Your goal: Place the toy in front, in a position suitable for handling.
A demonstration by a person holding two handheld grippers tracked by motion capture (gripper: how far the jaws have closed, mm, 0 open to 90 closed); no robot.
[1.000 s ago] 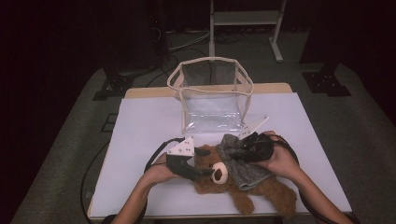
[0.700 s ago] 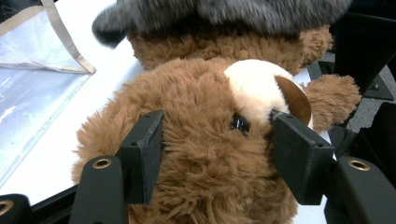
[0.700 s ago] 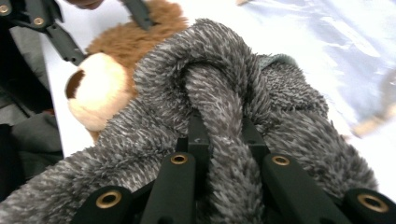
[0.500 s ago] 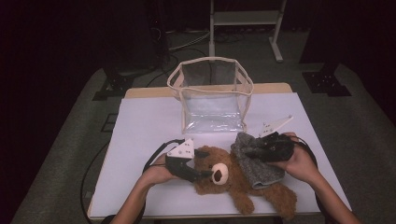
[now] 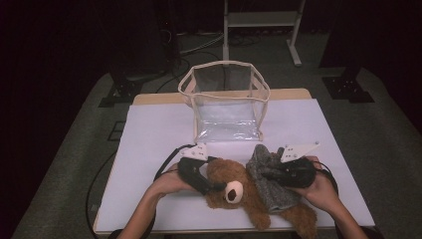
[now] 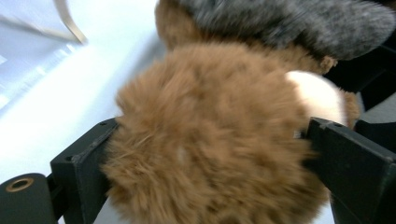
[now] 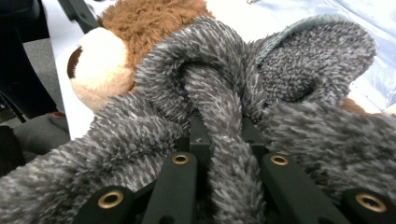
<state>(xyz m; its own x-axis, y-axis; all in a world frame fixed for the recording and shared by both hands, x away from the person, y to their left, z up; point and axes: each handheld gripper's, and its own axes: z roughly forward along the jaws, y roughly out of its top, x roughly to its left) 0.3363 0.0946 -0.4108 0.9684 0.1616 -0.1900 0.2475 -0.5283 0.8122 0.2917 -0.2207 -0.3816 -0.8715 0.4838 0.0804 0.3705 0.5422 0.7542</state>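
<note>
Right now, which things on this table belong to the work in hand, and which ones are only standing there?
In the work:
- brown teddy bear, between the left gripper jaws
- grey fuzzy garment, pinched by the right gripper

Standing idle:
- clear bag, open, behind the bear
- white table

On the one white table point(image 5: 149, 144) there were one brown teddy bear point(image 5: 234, 186), one grey fuzzy garment point(image 5: 271, 181), one clear plastic bag point(image 5: 226, 102), and two grippers, the left point(image 5: 211, 186) and the right point(image 5: 263, 174).
</note>
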